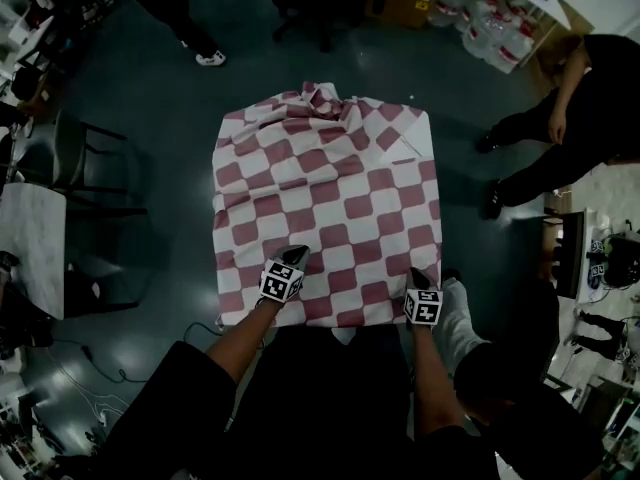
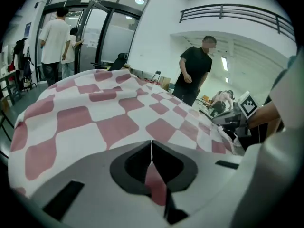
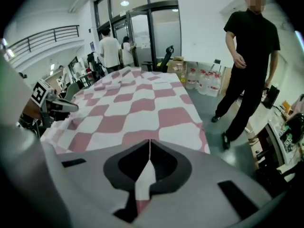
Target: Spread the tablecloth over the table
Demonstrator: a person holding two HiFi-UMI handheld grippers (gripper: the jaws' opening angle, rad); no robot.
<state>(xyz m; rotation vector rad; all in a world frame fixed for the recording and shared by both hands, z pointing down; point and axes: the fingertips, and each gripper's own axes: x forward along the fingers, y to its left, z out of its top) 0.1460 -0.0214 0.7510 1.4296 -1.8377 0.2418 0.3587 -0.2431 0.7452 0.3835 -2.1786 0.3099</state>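
The left gripper (image 1: pixel 297 258) and right gripper (image 1: pixel 414 278) each pinch the near hem of the checkered tablecloth (image 1: pixel 325 208), draped over the table (far edge bunched). Pull both sides evenly to flatten it.

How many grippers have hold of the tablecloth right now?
2. The left gripper pinches the tablecloth on its near edge toward the left, the right gripper toward the right. Neither is hidden.
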